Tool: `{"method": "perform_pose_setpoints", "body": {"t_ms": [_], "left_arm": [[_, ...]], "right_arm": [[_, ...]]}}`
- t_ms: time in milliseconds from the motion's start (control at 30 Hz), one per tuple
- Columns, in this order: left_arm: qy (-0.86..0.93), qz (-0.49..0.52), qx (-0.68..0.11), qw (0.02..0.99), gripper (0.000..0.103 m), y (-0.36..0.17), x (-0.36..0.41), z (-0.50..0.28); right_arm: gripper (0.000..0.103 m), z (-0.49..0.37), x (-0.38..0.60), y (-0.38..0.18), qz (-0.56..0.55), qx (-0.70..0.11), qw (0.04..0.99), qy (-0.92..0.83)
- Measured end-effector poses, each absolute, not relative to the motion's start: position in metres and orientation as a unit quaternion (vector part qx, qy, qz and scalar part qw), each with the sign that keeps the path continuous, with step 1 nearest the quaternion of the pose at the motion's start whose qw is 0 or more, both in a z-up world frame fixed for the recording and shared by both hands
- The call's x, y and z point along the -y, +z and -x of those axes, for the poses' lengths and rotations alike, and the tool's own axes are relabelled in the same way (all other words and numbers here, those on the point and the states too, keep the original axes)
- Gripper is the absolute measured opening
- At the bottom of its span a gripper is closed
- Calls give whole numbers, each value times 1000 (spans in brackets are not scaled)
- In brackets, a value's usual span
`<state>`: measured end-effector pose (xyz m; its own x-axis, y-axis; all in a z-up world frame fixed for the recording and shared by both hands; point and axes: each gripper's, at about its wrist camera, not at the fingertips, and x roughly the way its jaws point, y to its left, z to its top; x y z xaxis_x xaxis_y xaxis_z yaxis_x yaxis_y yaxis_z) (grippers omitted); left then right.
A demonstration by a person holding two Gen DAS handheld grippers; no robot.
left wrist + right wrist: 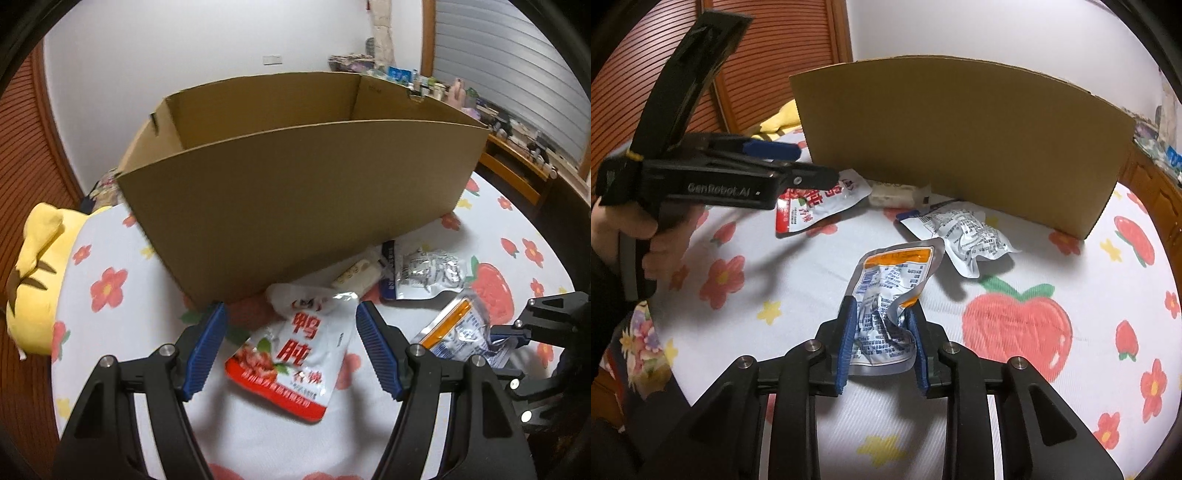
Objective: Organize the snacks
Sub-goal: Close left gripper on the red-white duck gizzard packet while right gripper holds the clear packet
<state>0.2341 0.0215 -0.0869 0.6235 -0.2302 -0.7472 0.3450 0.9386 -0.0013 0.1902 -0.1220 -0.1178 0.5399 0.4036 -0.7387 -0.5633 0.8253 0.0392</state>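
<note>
A red-and-white snack pouch [291, 354] lies flat on the flowered cloth, below and between the fingers of my left gripper [291, 306], which is open; its blue pads stand clear of the pouch on both sides. In the right wrist view, the left gripper [809, 162] hovers over that pouch [809, 210]. My right gripper [882, 304] is shut on the crumpled near end of a silver pouch with an orange band [894, 273]. The same pouch [458, 328] shows at the right of the left wrist view. An open cardboard box [295, 192] [960, 147] stands just behind the snacks.
A silver pouch with a blue edge [967, 232] and a small cream packet [894, 192] lie by the box's front wall. A yellow plush toy [37, 277] sits at the table's left edge. A cluttered wooden shelf [517, 158] stands at the far right.
</note>
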Motion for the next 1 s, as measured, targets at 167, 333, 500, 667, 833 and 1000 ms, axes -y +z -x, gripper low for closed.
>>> {"method": "perform_pose_setpoints", "body": {"t_ms": [167, 333, 500, 667, 833, 1000], "left_arm": [[-180, -79, -433, 879, 72, -99, -15, -243], [-179, -85, -450, 871, 72, -111, -15, -244], [-176, -82, -450, 872, 72, -117, -15, -243], [-179, -78, -434, 880, 60, -115, -22, -238], [-175, -68, -428, 884, 56, -113, -30, -230], [-170, -59, -426, 887, 51, -111, -37, -222]], "right_arm": [[27, -188, 123, -117, 100, -392, 871, 279], [27, -190, 124, -118, 99, -392, 871, 279], [27, -190, 123, -118, 101, -392, 871, 278], [27, -191, 124, -118, 103, -391, 871, 277], [28, -191, 123, -118, 103, -391, 871, 277], [28, -191, 123, -119, 104, -391, 871, 277]]}}
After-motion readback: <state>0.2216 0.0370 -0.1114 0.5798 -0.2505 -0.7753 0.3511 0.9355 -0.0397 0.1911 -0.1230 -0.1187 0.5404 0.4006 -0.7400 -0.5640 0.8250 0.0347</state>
